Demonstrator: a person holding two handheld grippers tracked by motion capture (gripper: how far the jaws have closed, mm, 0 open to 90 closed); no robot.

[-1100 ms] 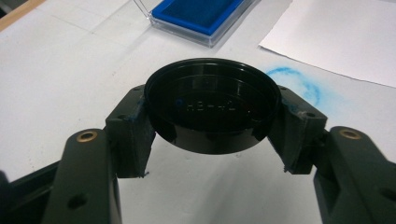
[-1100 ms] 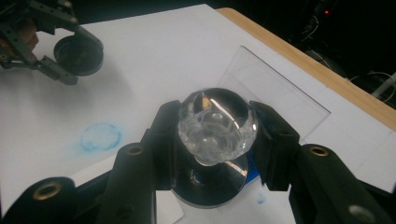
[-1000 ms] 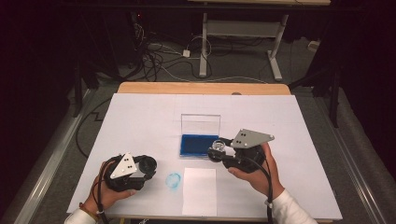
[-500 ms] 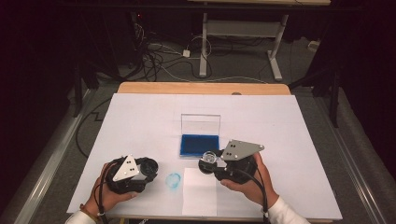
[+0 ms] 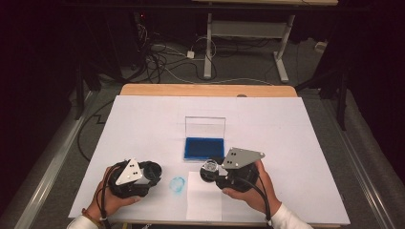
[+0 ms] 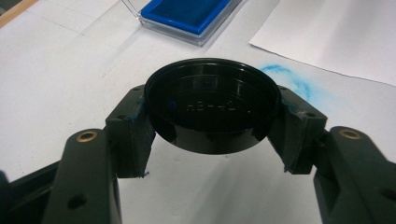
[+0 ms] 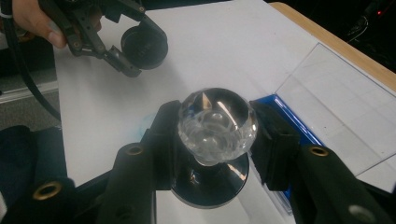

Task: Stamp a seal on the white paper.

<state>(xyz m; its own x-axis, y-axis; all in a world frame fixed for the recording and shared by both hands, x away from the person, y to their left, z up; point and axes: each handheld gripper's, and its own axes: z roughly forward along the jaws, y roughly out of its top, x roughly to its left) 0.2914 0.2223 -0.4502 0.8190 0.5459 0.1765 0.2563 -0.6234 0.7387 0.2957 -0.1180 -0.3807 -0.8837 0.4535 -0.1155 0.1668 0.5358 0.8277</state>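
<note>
**Stamp and cap, each gripped over the white sheet**

The clear-knobbed stamp (image 7: 215, 126) sits clamped between the jaws of the right gripper (image 5: 216, 171), its glassy round handle pinched at the sides and its dark round base below, above the near edge of the table. The black round cap (image 6: 212, 105) is clamped in the jaws of the left gripper (image 5: 152, 172), held just above the surface near the front left. Between the two grippers lies one blue ink smudge (image 5: 177, 184) on the white table covering (image 5: 143, 124). Just beside it, under the right gripper, lies one loose sheet of white paper (image 5: 204, 206). Beyond that stands one blue ink pad (image 5: 204, 148) in a clear case, its transparent lid (image 5: 205, 128) raised upright behind it.

The covering spans a wooden table (image 5: 205, 90), whose bare edge shows at the far side. The room around is dark; on the grey floor past the table lie tangled cables (image 5: 167, 57) and the legs of a white frame (image 5: 246, 38).
</note>
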